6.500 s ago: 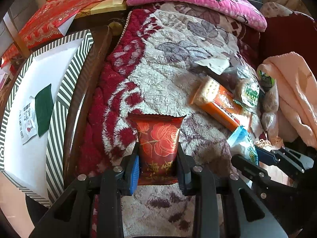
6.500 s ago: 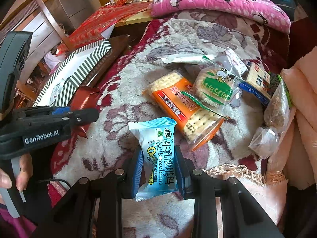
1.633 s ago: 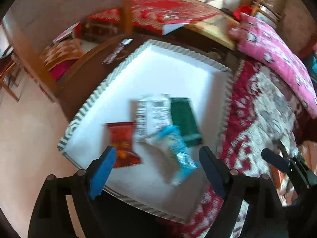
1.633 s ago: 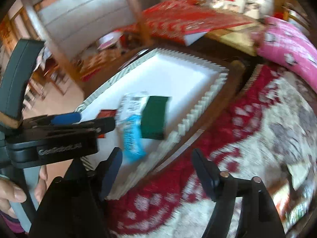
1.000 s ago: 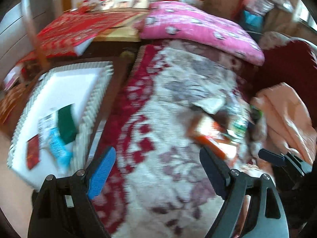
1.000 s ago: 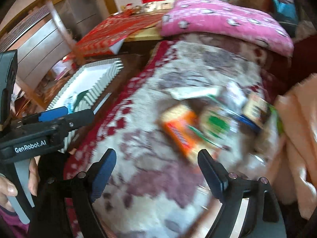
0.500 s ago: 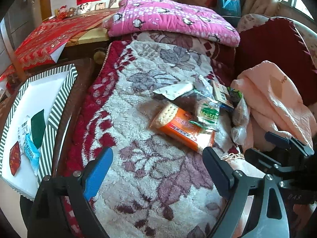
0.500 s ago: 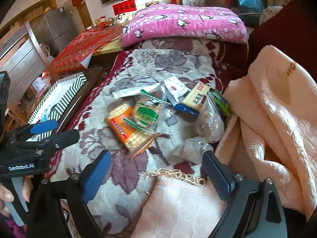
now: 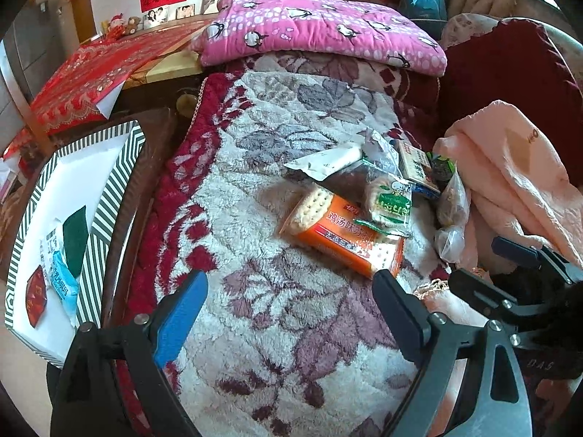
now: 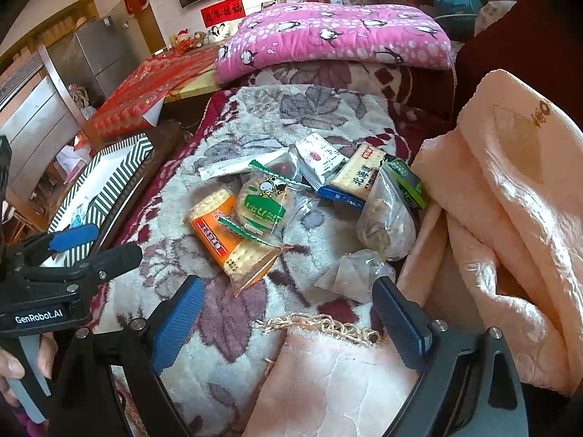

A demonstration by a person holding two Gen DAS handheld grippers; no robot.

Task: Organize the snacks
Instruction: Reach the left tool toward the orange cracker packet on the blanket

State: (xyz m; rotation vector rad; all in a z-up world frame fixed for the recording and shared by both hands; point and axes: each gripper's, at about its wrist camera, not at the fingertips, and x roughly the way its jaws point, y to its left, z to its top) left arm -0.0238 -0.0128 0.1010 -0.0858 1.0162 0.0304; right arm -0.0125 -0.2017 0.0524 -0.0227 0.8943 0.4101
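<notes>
Fingers of left gripper (image 9: 289,313) and right gripper (image 10: 288,318) just spread wide, empty, orange cracker pack (image 9: 346,235) lying ahead, untouched

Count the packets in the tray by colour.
Green packet: 1
White packet: 1
Blue packet: 1
Red packet: 1
Total: 4 in the tray
</notes>
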